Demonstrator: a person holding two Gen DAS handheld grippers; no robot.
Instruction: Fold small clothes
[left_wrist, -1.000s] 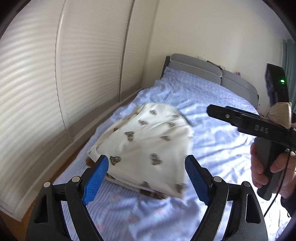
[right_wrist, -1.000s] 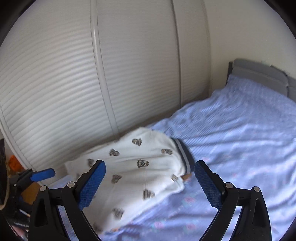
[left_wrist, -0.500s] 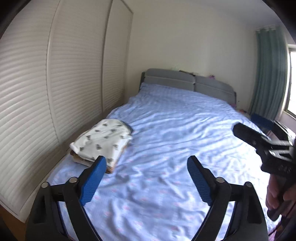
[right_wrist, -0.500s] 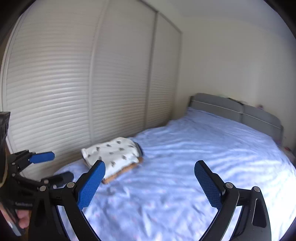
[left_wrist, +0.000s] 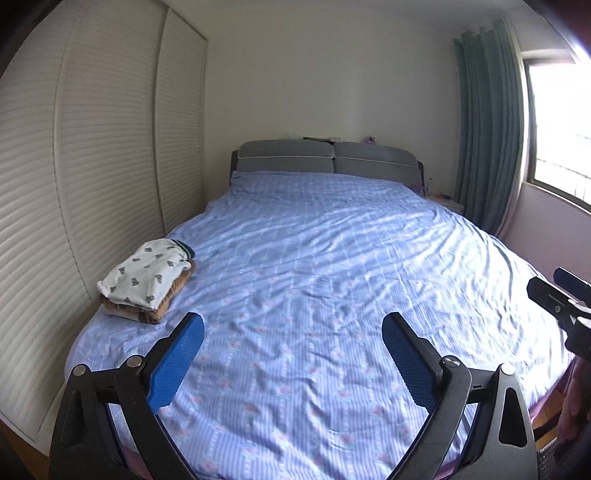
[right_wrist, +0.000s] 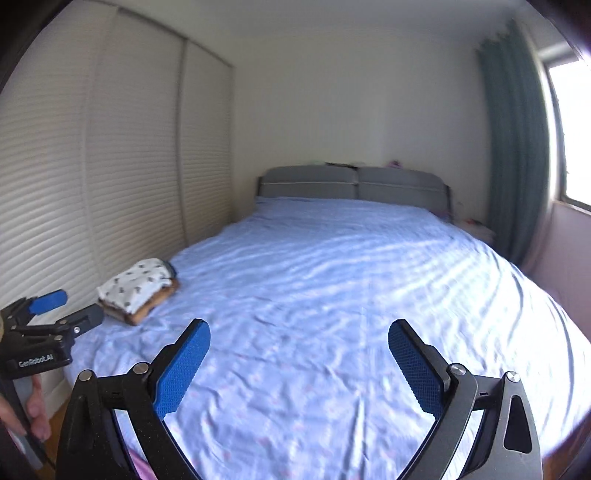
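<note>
Folded white printed baby top (left_wrist: 147, 272) sits on a brown-and-cream clothes stack (left_wrist: 155, 310), far left on the blue striped bedsheet (left_wrist: 332, 277). My left gripper (left_wrist: 291, 350) and right gripper (right_wrist: 298, 363) are wide open, holding nothing. Looks done to me; I'd grab any next piece by its corners.

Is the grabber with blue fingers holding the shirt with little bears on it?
No, the left gripper is open over the blue bedsheet, and the folded white shirt lies apart on a pile.

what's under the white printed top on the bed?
The white printed top lies on a brown folded garment, with a paler folded layer at the pile's near edge, all on the blue bedsheet. Anything deeper in the pile is covered.
</note>
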